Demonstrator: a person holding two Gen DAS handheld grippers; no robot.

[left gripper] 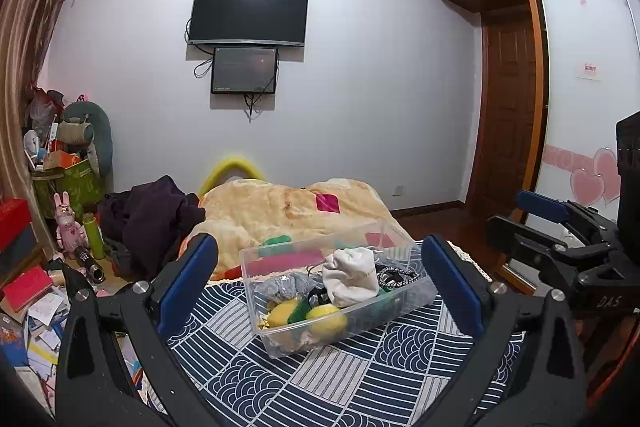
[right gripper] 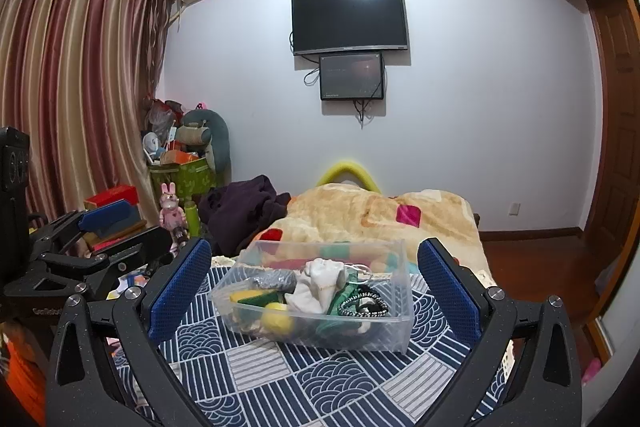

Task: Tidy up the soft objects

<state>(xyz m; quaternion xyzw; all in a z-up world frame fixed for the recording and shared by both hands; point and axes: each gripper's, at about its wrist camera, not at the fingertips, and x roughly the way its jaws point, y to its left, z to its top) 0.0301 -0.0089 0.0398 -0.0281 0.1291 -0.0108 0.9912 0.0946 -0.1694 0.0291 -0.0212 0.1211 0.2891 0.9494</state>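
Bin: clear plastic bin (left gripper: 340,291) sits low centre of both wrist views on the blue patterned cloth (left gripper: 320,379), dead ahead of your jaws and between the fingers' lines.
Long axis: it runs roughly left to right, skewed in the left wrist view, squarer in the right.
Nearer hand: judging by framing, neither is clearly closer.
Left gripper (left gripper: 320,279): spread wide, holding nothing.
Right gripper (right gripper: 314,285): likewise spread wide and empty.
Contents: white cloth pouch (left gripper: 352,275) on top at centre, grey fabric (left gripper: 280,285) to its left, yellow and green sponges (left gripper: 304,313) at the front, braided cord (right gripper: 364,303) toward the right.
Behind: beige blanket (left gripper: 280,207), upper centre.
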